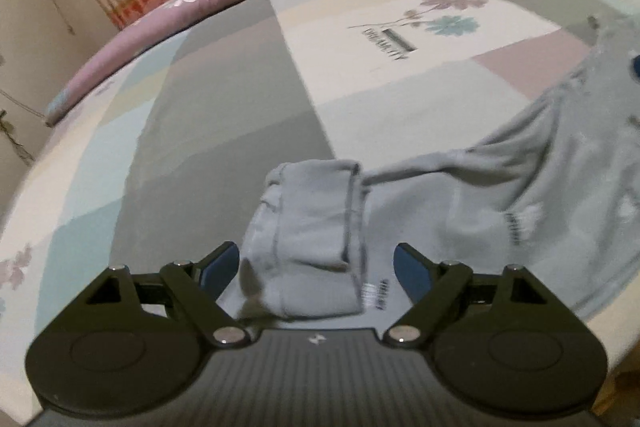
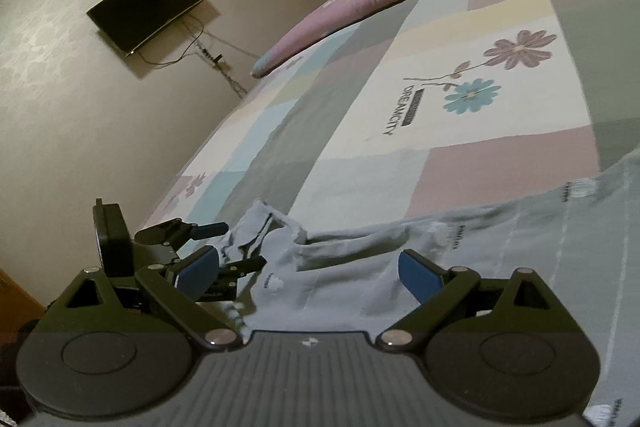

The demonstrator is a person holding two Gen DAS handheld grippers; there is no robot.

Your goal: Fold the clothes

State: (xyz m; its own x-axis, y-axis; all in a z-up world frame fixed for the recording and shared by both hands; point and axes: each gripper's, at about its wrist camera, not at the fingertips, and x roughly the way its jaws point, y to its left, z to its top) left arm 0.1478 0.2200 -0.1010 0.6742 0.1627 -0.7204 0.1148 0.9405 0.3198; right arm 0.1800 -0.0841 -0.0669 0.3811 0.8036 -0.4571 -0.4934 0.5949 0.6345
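- I am looking down my left gripper [image 1: 316, 267]: its jaws are standing wide apart, and the pads are not pressing on anything.
- The grey garment [image 1: 540, 195] is lying on the patchwork bedsheet [image 1: 224, 115], spreading off toward the right edge of the left wrist view.
- One sleeve [image 1: 312, 227] is lying doubled back on itself, its cuff end sitting in the gap between the left gripper's blue pads [image 1: 218, 267] without touching them, as far as I can tell through the blur.
- My right gripper [image 2: 310, 271] is also showing its jaws apart, hanging just over the garment's body with nothing clamped.
- In the right wrist view I am seeing the left gripper at the sleeve end, on the left.
- A pink pillow [image 2: 360, 11] is lying along the far side of the bed, and a dark screen [image 2: 146, 7] is hanging on the wall.
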